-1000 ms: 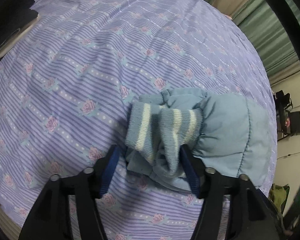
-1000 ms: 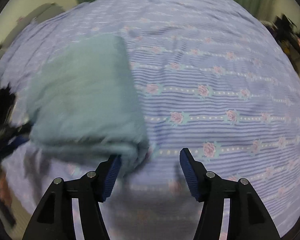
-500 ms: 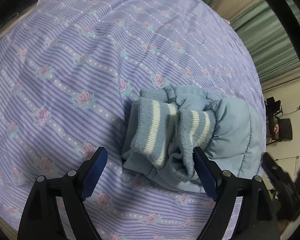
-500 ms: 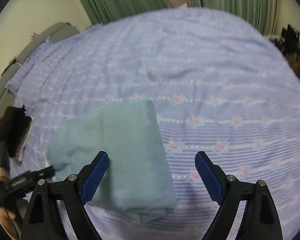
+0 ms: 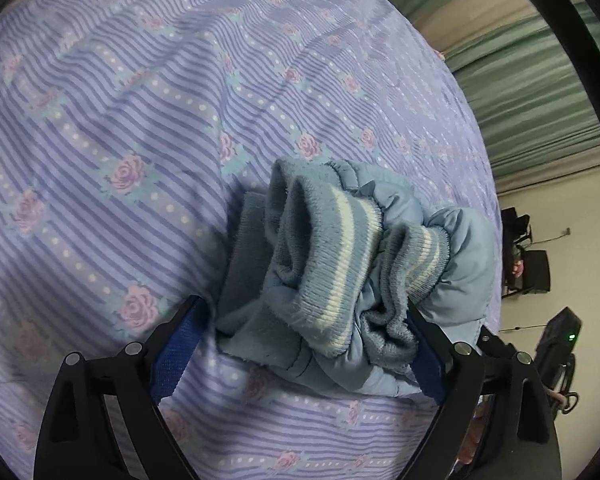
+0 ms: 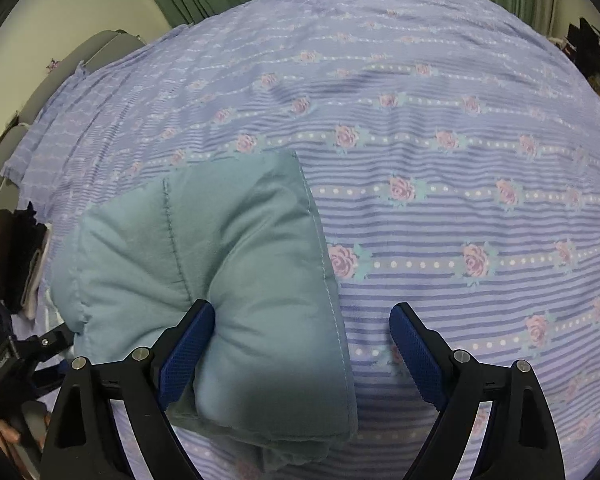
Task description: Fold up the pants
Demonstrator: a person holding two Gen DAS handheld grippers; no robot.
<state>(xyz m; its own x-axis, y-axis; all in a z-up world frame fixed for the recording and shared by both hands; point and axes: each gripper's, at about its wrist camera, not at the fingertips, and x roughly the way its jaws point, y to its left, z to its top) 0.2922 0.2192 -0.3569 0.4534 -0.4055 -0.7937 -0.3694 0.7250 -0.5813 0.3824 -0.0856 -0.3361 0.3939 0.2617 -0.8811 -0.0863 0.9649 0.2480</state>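
Pants [image 5: 364,264] of padded light-blue fabric are seen through the left wrist camera as a compact folded bundle on the striped, rose-printed bedsheet [image 5: 120,120], lying straight ahead of the left gripper [image 5: 300,344] and partly between its fingers. The ribbed cuffs [image 5: 336,248] with cream stripes face this gripper. The jaws are spread, with the blue pads on either side of the cuff end; whether the right-hand pad is actually touched by the cloth cannot be told, since it is partly covered. The gripper is held low and angled down at the bed.

From the right wrist camera the same bundle is seen from its opposite, smooth side, ahead and to the left of the right gripper [image 6: 302,344]. Its jaws are parted wide: the left finger [image 6: 188,344] is pressed into the padded top of the pants so that a dent is made, while the right finger [image 6: 416,352] is held over bare sheet, just beside the bundle's edge. The left gripper's body is visible at the far left edge.

The folding itself is judged nearly finished, with the bundle being patted or squared. The next move would call for gentle pressing on the puffy layers so that they do not spring open.
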